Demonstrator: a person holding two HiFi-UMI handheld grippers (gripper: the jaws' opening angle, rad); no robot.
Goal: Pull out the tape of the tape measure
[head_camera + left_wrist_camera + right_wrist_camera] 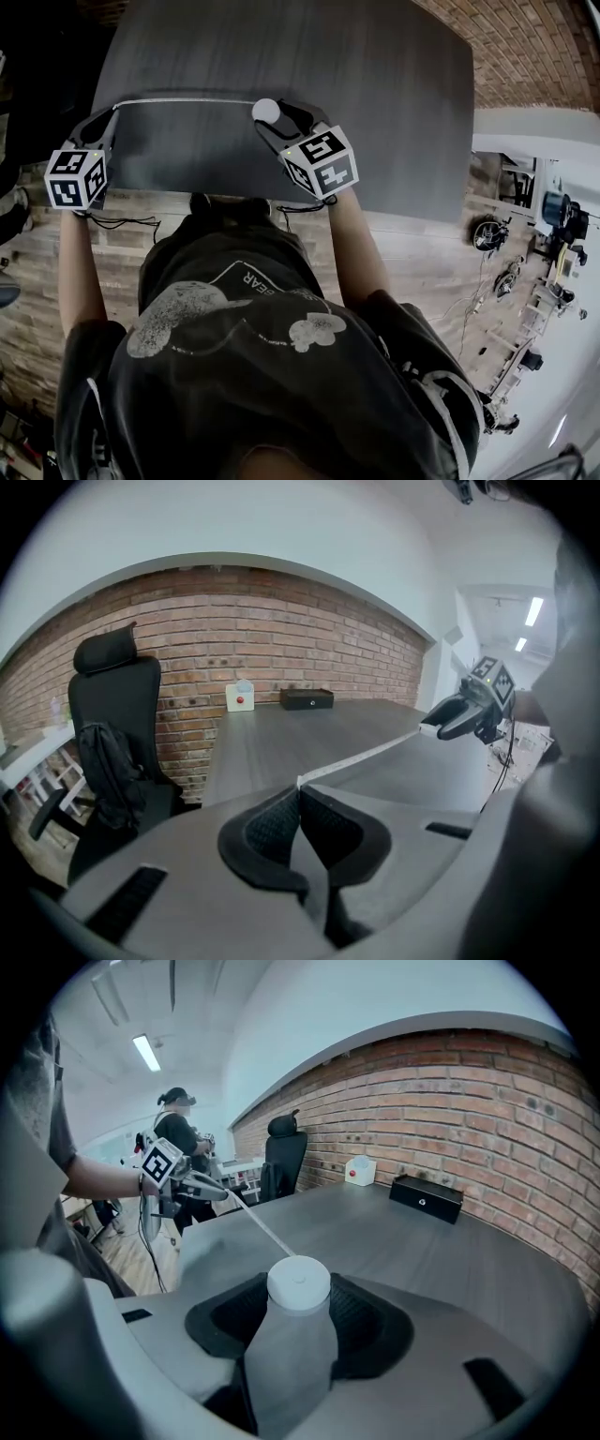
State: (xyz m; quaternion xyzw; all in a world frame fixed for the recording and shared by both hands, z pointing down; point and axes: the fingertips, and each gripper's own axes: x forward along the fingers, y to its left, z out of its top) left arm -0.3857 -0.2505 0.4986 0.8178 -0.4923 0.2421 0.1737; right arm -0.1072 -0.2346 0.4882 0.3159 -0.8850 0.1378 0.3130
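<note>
A round white tape measure case (298, 1284) sits between the pads of my right gripper (298, 1309), which is shut on it above the grey table (375, 94). From the case (266, 110) a thin white tape (183, 101) runs left in a taut line to my left gripper (105, 120). My left gripper (299, 803) is shut on the tape's end, and the tape (361, 757) stretches away to the right gripper (459, 719). In the right gripper view the tape (258, 1224) leads to the left gripper (202, 1185) at the far left.
A black box (427, 1197) and a small white box with a red button (241, 697) stand at the table's far edge by the brick wall. A black office chair (117, 733) stands off the table's left end. A person (178, 1138) stands in the background.
</note>
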